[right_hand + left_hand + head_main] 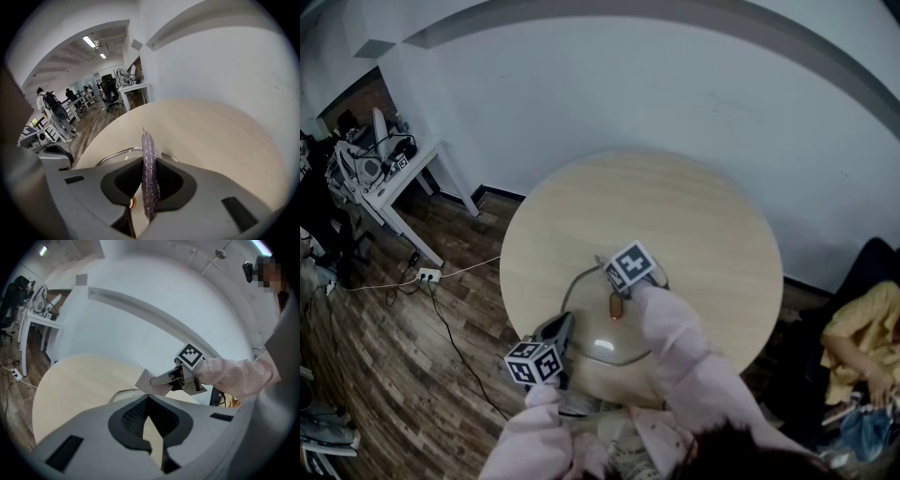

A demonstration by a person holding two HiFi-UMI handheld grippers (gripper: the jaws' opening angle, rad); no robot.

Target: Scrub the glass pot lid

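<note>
Right claw (150, 168): pressed onto a scrub pad (147, 145). The pad stands edge-on between the pads and pokes out past the tips.

Left claw (147, 398): tips pressed together at the near rim of the glass pot lid (602, 336). The rim runs in behind one jaw, so we judge it is pinching that rim to steady the lid.

The lid lies flat on the round worktop (694, 225), toward the near edge, with its copper knob (616, 307) up. The right claw hangs over the far side of the lid, just past the knob. We cannot tell whether the pad touches the glass. Beyond the worktop are wood floor, a trailing cable and a white desk (389, 183) by the wall.

Risks, as we judge them:
- The lid is smooth and held at one thin edge only. A hard scrubbing stroke could pivot it out of the left claw or slide it toward the near edge of the worktop.
- Only a narrow strip of the pad is clamped, so dragging it sideways could pull it free.
- The knob stands in the stroke path and the right claw could knock it.

Differences between views:
- The head view alone gives the whole lid outline and both claws' places on it.
- The left gripper view shows the pad's flat woven face, while the right gripper view shows only its edge.
- The right gripper view shows the knob close under the jaws, and people in an office beyond.
</note>
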